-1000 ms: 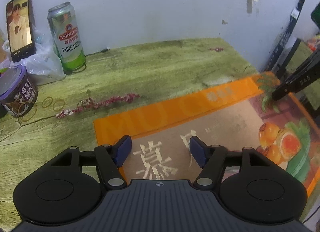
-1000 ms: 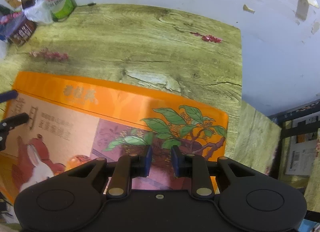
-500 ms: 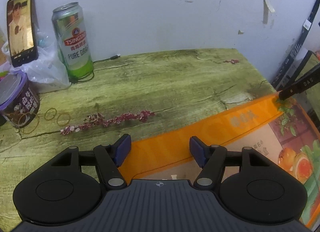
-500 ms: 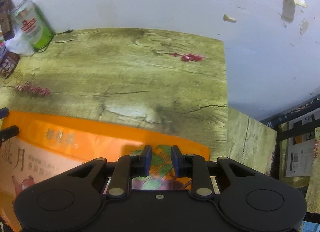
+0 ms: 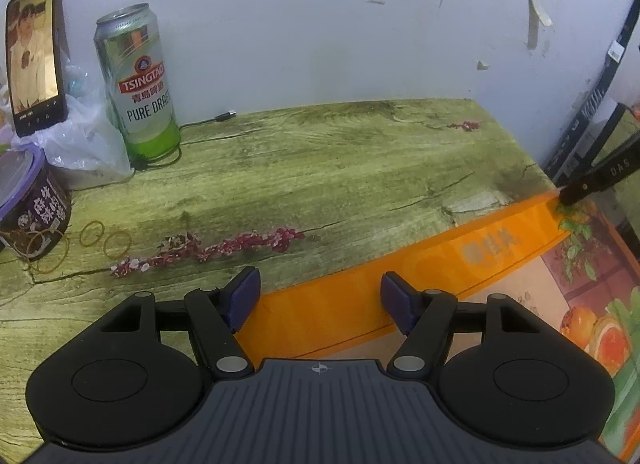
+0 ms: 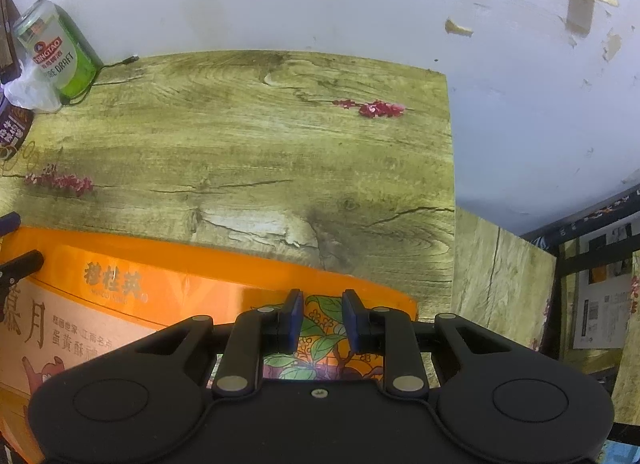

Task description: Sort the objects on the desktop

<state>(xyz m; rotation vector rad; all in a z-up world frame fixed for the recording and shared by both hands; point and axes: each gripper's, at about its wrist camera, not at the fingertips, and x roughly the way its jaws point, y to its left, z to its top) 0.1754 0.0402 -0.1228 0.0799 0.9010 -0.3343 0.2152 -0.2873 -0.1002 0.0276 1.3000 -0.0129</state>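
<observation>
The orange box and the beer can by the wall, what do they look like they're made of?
The orange box looks like glossy printed cardboard: flat panels, crisp edges, and a soft sheen over the printed fruit and leaves. The beer can looks like thin metal, probably aluminium: a silvery brushed rim and shiny printed body, white fading to green.

Green wood-grain table (image 5: 344,168) bears orange box (image 5: 400,296), beer can (image 5: 138,80), rubber bands (image 5: 106,238).
</observation>
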